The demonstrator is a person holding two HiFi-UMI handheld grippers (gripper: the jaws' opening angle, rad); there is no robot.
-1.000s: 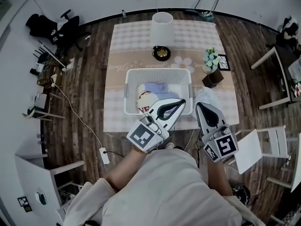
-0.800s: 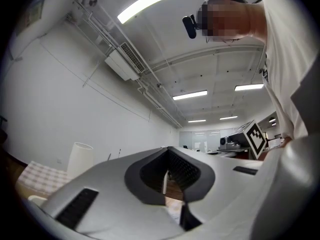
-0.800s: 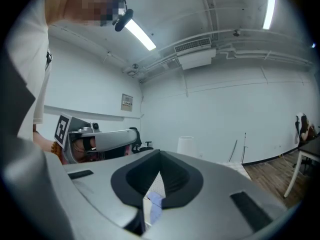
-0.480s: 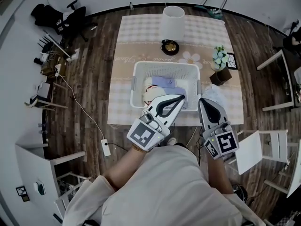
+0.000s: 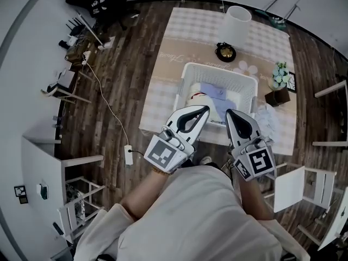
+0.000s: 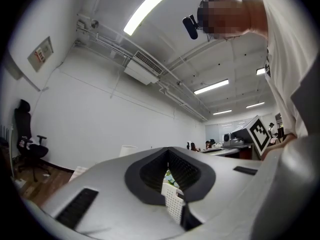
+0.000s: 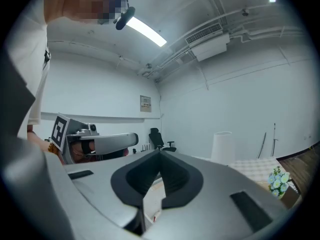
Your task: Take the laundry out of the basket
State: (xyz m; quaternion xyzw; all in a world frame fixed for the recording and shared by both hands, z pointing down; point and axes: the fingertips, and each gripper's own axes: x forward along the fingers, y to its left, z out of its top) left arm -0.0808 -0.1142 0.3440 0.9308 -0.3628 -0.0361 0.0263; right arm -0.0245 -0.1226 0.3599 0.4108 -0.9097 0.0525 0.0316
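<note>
A white slatted laundry basket [image 5: 187, 72] stands on the checked table [image 5: 163, 91] in the head view. Inside it lie a pale lilac garment [image 5: 215, 95] and a white piece with red print [image 5: 197, 99]. My left gripper [image 5: 205, 109] is shut and empty, its tip over the basket's near rim. My right gripper [image 5: 231, 113] is shut too, just right of it at the same rim. In the left gripper view the closed jaws [image 6: 170, 156] show only a slit of the basket wall [image 6: 173, 200]. The right gripper view shows its shut jaws [image 7: 160, 156] pointing level.
On the table behind the basket stand a white cylinder lamp [image 5: 236, 20], a dark round dish [image 5: 225, 51], and a small flower pot [image 5: 280, 75]. A white crumpled cloth [image 5: 269, 118] lies right of the basket. White chairs [image 5: 291, 186] stand at right, a power strip [image 5: 129, 154] on the floor at left.
Both grippers have come forward over the basket's near rim, and the view has swung so the table now sits further right. Both stay shut.
</note>
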